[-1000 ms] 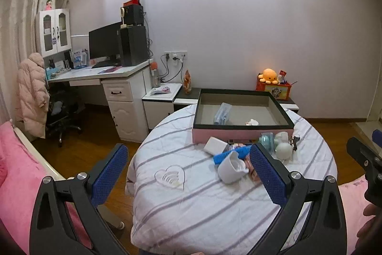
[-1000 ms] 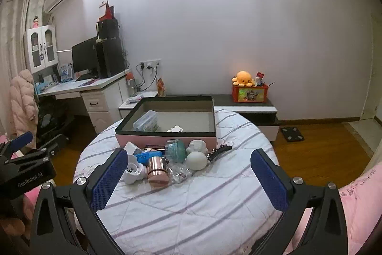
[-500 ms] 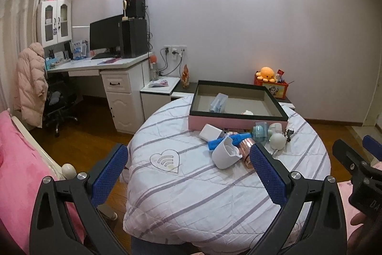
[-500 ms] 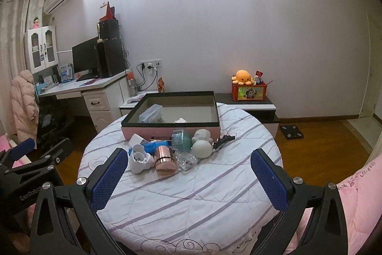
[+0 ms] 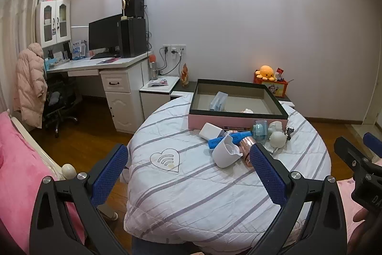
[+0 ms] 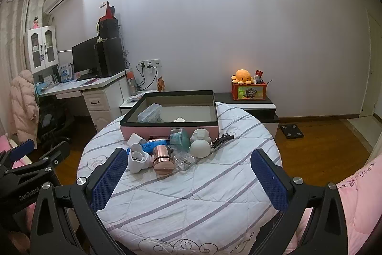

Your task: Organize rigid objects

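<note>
Ahead of both tongs, on the round table (image 6: pixel 191 195), a cluster of small items lies just before the pink box (image 6: pixel 169 129). The right gripper (image 6: pixel 189 179), jaws wide apart and empty, faces the copper cup (image 6: pixel 163 157) squarely, its axis running toward the tongs. The left gripper (image 5: pixel 188 173), also apart, sees the cluster off to its right; the right hand seems better placed.

Your left gripper (image 5: pixel 188 173) and right gripper (image 6: pixel 188 177) look alike: black plastic frames with triangular cut-outs, round silver screws at the joints, and two flat fingers (image 6: pixel 108 179) faced with dimpled blue rubber pads. White lettering, partly cut off, marks the black body of each tool.
</note>
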`<state>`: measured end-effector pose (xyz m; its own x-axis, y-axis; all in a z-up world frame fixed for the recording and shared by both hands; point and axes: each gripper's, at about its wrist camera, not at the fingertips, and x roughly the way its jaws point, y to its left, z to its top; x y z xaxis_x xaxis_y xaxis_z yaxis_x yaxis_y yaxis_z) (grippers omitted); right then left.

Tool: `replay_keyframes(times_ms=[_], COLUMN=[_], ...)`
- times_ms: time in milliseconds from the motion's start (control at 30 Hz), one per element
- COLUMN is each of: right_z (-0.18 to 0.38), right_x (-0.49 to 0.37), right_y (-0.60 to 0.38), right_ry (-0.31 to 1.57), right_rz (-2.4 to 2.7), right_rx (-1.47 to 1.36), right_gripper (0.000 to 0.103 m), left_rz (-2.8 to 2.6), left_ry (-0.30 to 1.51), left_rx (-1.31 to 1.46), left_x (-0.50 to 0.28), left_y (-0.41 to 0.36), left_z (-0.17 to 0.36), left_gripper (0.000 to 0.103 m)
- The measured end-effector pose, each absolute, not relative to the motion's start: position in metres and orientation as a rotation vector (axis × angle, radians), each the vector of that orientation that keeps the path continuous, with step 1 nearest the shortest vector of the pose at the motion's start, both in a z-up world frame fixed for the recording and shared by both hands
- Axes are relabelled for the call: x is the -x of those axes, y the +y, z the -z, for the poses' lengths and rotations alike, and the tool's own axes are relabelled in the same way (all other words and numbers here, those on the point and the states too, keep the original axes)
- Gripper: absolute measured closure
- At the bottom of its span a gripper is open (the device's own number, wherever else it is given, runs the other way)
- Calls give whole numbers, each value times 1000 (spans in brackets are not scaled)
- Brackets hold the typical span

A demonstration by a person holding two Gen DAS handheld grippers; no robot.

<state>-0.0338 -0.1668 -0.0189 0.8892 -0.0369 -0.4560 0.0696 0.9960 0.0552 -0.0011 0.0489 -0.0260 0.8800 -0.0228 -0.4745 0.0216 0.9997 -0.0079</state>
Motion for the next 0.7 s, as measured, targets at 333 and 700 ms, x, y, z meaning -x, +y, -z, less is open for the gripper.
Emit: replay_keyframes(times_ms=[333, 700], right_z=[38, 73], right_x=[19, -17], right_y=[-179, -186], right_ry=[526, 630], right_rz=[57, 13], right_rx=[-73, -52], right_gripper=[0, 0], left_rz=[38, 85], left_ry=[549, 624], left_rx=[-10, -26], left_x=[-15, -57], left_y=[45, 33], left_z=[46, 86], left_gripper=[0, 0])
